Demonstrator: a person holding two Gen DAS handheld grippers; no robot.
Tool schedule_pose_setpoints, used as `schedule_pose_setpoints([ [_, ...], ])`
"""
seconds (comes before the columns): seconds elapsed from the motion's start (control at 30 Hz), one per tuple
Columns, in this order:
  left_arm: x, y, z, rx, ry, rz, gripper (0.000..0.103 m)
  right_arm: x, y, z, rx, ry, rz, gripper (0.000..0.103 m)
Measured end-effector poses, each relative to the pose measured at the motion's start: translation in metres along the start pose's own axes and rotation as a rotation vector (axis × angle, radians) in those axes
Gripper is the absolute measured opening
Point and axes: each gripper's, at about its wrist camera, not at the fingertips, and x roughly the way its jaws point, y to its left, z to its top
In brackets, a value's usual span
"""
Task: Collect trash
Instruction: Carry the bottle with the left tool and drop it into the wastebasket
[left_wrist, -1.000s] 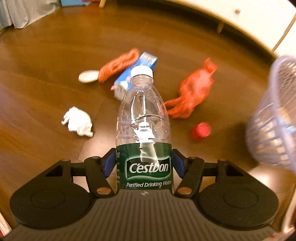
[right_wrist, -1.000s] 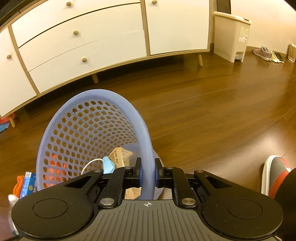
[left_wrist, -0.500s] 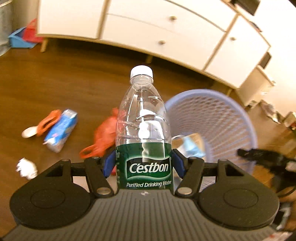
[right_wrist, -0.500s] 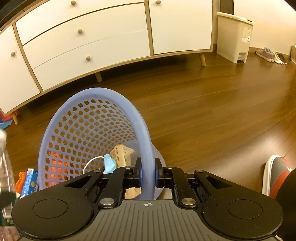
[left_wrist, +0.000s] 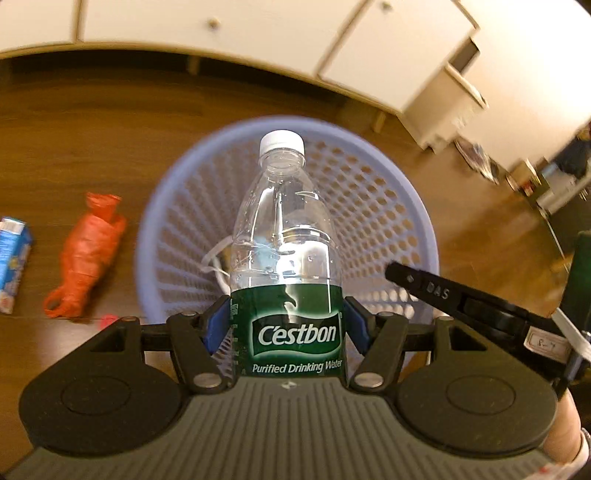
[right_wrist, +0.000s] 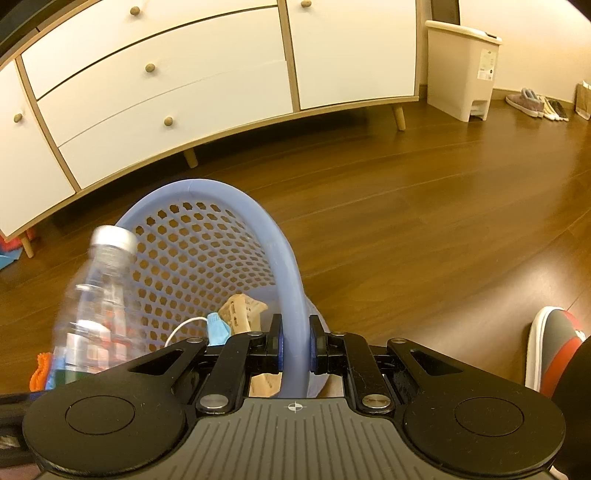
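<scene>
1. The white sideboard (right_wrist: 177, 88) runs across the far wall from 9 to 1 o'clock in the right wrist view, above the brown wood floor (right_wrist: 424, 221).
2. The blue perforated basket (left_wrist: 399, 206) fills the centre of the left wrist view. The right gripper (right_wrist: 294, 349) is clamped on the basket's rim at the near edge, one pad on each side of the wall.
3. The beige pedal bin (right_wrist: 461, 70) stands at 1 o'clock in the right view, just beside the sideboard's end.
4. The water bottle (left_wrist: 286, 258), clear with a green label and white cap, is pinched at its label by the left gripper (left_wrist: 287, 326) and is directly over the basket mouth.
5. An orange plastic bag (left_wrist: 88, 254) lies on the floor at 9 o'clock, just beside the basket.
6. A blue carton (left_wrist: 13, 258) lies beyond the bag, at the left edge.
7. Inside the basket, a blue face mask (right_wrist: 218, 328) touches a tan scrap.
</scene>
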Motion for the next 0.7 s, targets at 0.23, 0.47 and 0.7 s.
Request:
schedule_pose_setpoints([
  [0.23,0.014,-0.002,0.005,0.018,0.021,0.019,0.068,-0.001,0.000,0.000,0.003,0.001,-0.005,0.009],
  [0.47,-0.010,0.023,-0.001,-0.010,-0.036,0.058,0.068,-0.001,0.001,0.001,0.001,0.002,-0.002,0.009],
  [0.7,-0.043,0.042,-0.007,-0.011,-0.114,0.071,0.068,0.001,0.000,0.003,0.002,0.002,-0.008,0.009],
])
